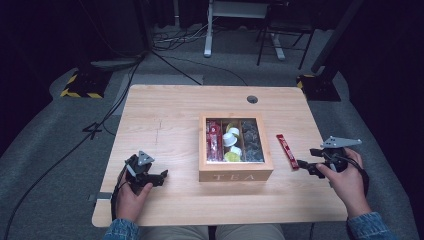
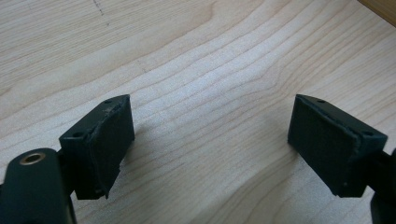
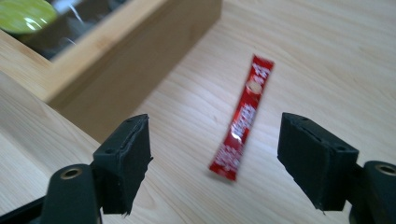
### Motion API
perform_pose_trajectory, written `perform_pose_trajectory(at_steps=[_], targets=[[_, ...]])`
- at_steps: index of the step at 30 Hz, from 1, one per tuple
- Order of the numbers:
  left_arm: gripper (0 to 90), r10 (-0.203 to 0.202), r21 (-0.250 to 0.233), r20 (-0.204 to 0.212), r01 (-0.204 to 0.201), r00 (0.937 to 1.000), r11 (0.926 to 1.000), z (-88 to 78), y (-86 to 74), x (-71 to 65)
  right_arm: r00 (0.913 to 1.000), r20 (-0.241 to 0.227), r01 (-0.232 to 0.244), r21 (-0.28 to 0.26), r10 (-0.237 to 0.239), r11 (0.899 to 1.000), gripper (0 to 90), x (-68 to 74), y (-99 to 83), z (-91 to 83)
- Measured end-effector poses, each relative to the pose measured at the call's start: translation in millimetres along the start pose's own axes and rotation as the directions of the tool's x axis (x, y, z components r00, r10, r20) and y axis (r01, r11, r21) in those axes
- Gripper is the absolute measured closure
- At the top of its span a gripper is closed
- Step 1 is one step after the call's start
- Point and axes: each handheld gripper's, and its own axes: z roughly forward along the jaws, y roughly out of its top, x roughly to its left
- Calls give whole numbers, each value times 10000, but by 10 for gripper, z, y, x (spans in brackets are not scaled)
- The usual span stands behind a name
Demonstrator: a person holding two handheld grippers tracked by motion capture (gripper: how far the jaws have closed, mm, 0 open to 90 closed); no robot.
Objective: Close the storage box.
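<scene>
Right gripper: fingers spread, nothing pinched, near bench's right edge.
Left gripper: fingers spread over bare bench, near left edge.
Red sachet: flat on bench, between tea box and right edge.

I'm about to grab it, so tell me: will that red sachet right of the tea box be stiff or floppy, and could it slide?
The red sachet looks thin and flat, so it is probably light and somewhat floppy. Its glossy wrapper on the smooth table may slide when nudged. Lying flat, it should not roll.
</scene>
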Motion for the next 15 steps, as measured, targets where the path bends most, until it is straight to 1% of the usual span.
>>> perform_pose_trajectory(at_steps=[2,4,6,8,10,13,15], targets=[[148,1,3,0,-1,10000,10000,0,0,0,9999,111,-36,90,35,10000,258,-72,-65,10],[148,-3,6,-3,3,10000,10000,0,0,0,9995,150,-278,119,276,9995,258,-144,-142,38],[148,-2,13,-7,2,10000,10000,-1,0,0,9991,200,-381,153,378,9992,258,-201,-201,64],[148,-17,9,4,17,10000,10000,0,0,-1,9975,260,-653,82,650,9978,263,-270,-282,99],[148,-3,2,2,3,10000,10000,0,0,0,9965,404,-736,14,734,9973,266,-324,-355,131],[148,-25,12,8,25,10000,10000,-1,0,-2,9946,439,-941,-60,943,9955,268,-384,-470,191],[148,2,15,-7,-2,10000,10000,-1,1,0,9946,502,-907,-41,908,9959,267,-402,-522,227]])
